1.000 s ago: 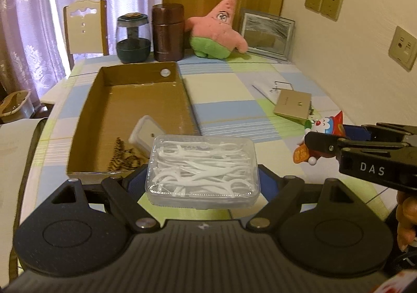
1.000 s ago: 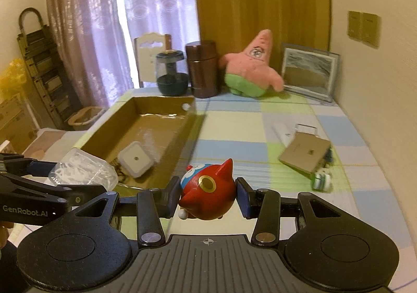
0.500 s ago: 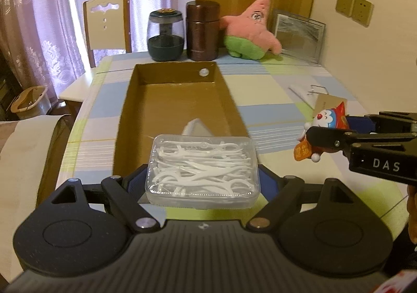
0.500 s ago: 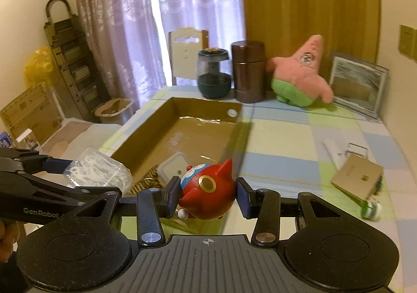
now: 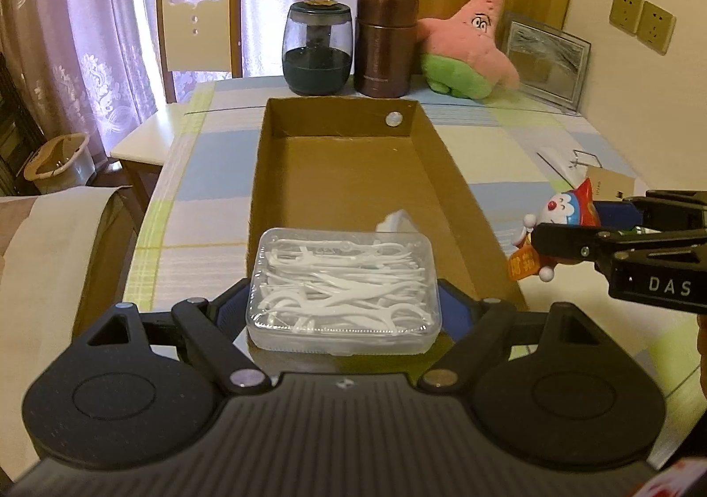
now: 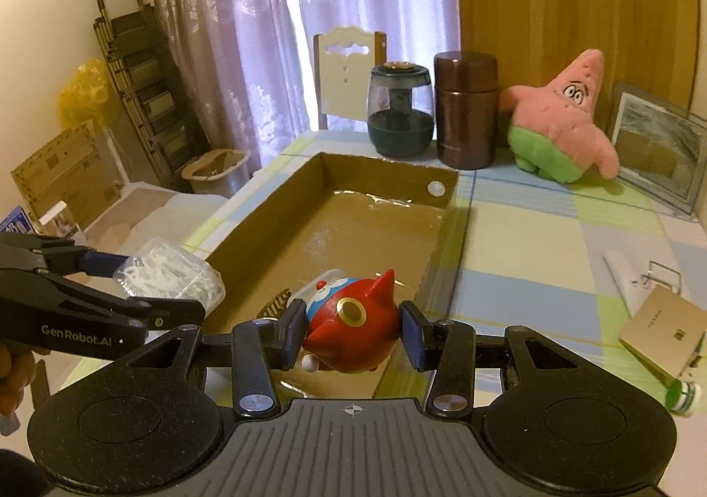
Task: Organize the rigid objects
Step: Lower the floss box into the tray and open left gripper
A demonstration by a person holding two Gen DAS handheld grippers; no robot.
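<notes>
Left wrist: left tongs [image 5: 343, 311] clamped on clear floss-pick box [image 5: 343, 282], held over the near end of the cardboard tray [image 5: 446, 170] on the table [image 5: 508, 143]; right tongs at 3 o'clock.

Right wrist: right tongs [image 6: 352, 338] clamped on red Doraemon toy [image 6: 351, 327], above the tray's near right corner; floss-pick box at 9 o'clock.

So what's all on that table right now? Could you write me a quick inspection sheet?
Surface: checked tablecloth on a table.
Job's things: open cardboard box; clear case of floss picks; red cartoon figurine.
Clutter: pink starfish plush, brown canister, dark glass jar, picture frame, tan card, small green-capped bottle.
Tongs: left tongs grip the floss case; right tongs grip the figurine, both near the box's front end.
Cables: nothing seen.
Surroundings: chair, lilac curtains, folded ladder.
</notes>
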